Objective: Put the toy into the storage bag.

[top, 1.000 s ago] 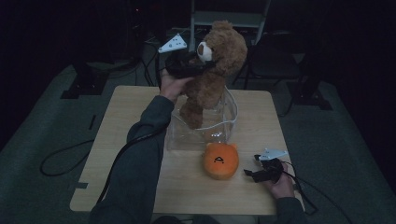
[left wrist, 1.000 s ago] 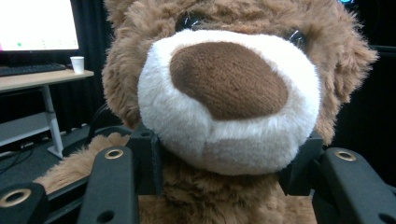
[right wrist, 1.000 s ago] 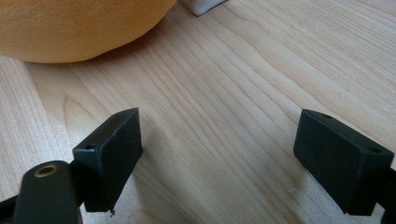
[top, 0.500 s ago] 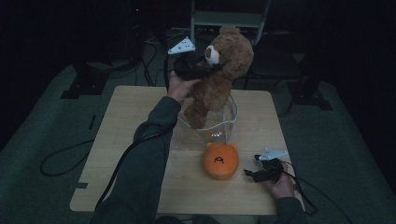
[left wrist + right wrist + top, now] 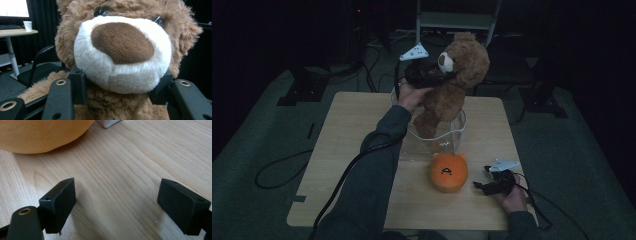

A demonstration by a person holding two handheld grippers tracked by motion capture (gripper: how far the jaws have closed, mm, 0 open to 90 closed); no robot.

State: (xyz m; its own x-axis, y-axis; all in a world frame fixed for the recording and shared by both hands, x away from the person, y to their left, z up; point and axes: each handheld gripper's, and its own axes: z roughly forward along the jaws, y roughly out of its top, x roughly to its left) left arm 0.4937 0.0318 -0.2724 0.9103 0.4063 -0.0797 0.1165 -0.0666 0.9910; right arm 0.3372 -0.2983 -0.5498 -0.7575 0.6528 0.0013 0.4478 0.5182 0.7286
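Left gripper [image 5: 438, 77]: black two-jaw tool with grey three-cornered plate, raised above the far half of the table; jaws clamped on the neck of the bear, one either side, just under the muzzle in the left gripper view [image 5: 117, 100].
Brown plush teddy bear [image 5: 454, 85]: upright, tilted slightly toward 1 o'clock, held off the table; feet hanging into the mouth of the container; white muzzle with dark brown nose facing the left gripper [image 5: 122, 50].
Clear plastic container [image 5: 447, 135]: at table centre, open at the top, directly beneath the bear; bear's legs inside its rim.
Round orange plush toy with dark stitched face [image 5: 448, 171]: flat on the table at 6 o'clock from the container, just beside it; orange edge at 11 o'clock in the right gripper view [image 5: 42, 135].
Right gripper [image 5: 125, 205]: low over the table at 3 o'clock from the orange toy [image 5: 479, 185], near it but apart; jaws spread wide, bare wood between them.
Light wooden table [image 5: 347, 150]: rectangular, pale grain.
Black office chair [image 5: 42, 67]: behind the bear at 9 o'clock in the left gripper view.
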